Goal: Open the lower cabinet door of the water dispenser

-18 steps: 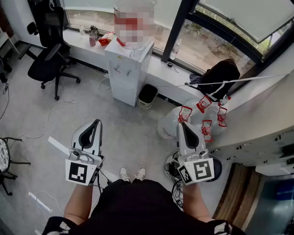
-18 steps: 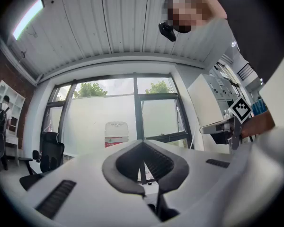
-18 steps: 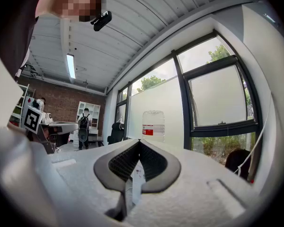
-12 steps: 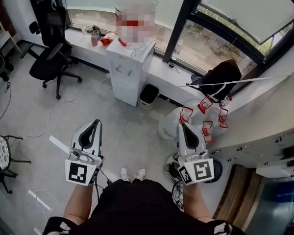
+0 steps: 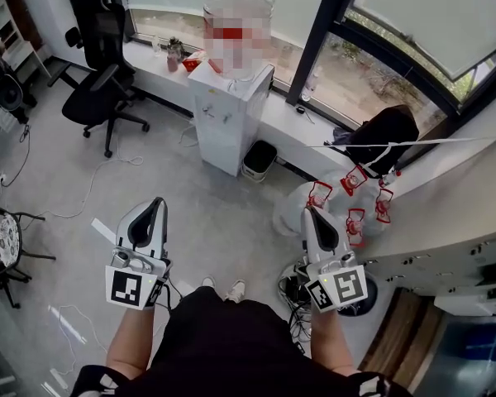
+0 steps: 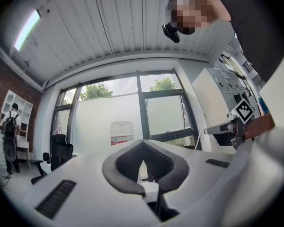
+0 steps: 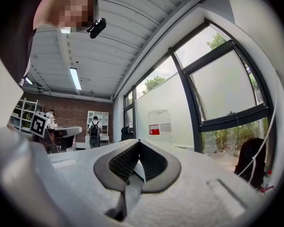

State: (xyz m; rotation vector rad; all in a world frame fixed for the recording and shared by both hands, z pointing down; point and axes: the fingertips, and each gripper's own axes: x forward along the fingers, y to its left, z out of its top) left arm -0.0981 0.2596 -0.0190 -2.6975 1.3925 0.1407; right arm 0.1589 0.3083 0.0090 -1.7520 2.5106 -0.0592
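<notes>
The white water dispenser stands against the window sill across the floor, with a big clear bottle on top. Its lower cabinet door looks closed. My left gripper and right gripper are held side by side at waist height, well short of the dispenser, both shut on nothing. In the left gripper view the shut left gripper points at the distant bottle. The right gripper view shows the shut right gripper with the bottle just to its right.
A black office chair stands left of the dispenser and a small black bin right of it. Several clear jugs with red handles crowd the floor by my right gripper. A black bag lies on the sill. Cables trail over the floor.
The head view has shifted, so the dispenser and chair sit a little further right in the frame. Both grippers stay shut and side by side.
</notes>
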